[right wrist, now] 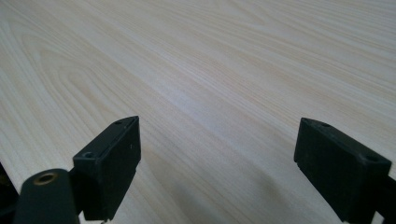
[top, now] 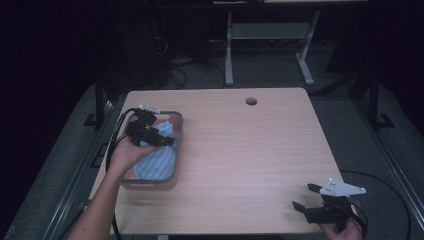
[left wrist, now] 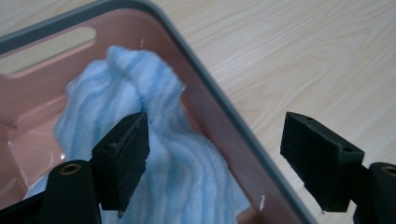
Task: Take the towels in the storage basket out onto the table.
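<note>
With the left tongs point(left wrist: 215, 154) wide open, empty, straddling the grey-rimmed pink plastic tub point(left wrist: 224, 107) wall, shift inward over the bunched blue striped cloth point(left wrist: 154, 140) inside before closing; right tongs point(right wrist: 217, 168) hang open, empty above the worktop point(right wrist: 210, 70).

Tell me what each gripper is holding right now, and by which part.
Nothing. The left gripper hangs open over the blue cloth in the pink bin; the right gripper is open above bare table.
</note>
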Available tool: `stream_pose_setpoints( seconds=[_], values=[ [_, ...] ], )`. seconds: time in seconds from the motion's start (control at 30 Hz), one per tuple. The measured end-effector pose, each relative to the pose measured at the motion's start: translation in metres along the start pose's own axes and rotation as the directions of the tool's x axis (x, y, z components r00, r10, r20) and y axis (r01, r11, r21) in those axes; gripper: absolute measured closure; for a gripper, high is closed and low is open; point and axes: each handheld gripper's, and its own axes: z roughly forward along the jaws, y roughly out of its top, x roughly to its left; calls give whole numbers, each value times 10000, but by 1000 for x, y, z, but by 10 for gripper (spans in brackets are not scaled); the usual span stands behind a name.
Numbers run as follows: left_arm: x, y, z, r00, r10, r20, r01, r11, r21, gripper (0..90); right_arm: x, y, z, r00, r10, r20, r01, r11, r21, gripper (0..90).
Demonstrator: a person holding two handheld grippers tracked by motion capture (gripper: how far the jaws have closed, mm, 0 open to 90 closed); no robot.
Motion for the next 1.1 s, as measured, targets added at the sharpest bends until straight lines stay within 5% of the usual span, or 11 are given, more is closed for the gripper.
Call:
stream_pose_setpoints(
  seconds=[0.43, 1.0, 1.1],
  values=[
    [25, -15, 3, 9962, -735, -468, 753, 9964, 389, 244, 1, 1, 3, 9999, 4, -130, -3, 10000, 68, 142],
    [32, -31, 29, 9906, -1090, -823, 1194, 9838, 1341, 259, 2, 2, 3, 9998, -54, -165, 54, 10000, 24, 142],
    [31, -32, 35, 9875, -1087, -1138, 1266, 9782, 1648, 287, 2, 2, 2, 9999, -52, -162, 52, 10000, -7, 142]
  ],
)
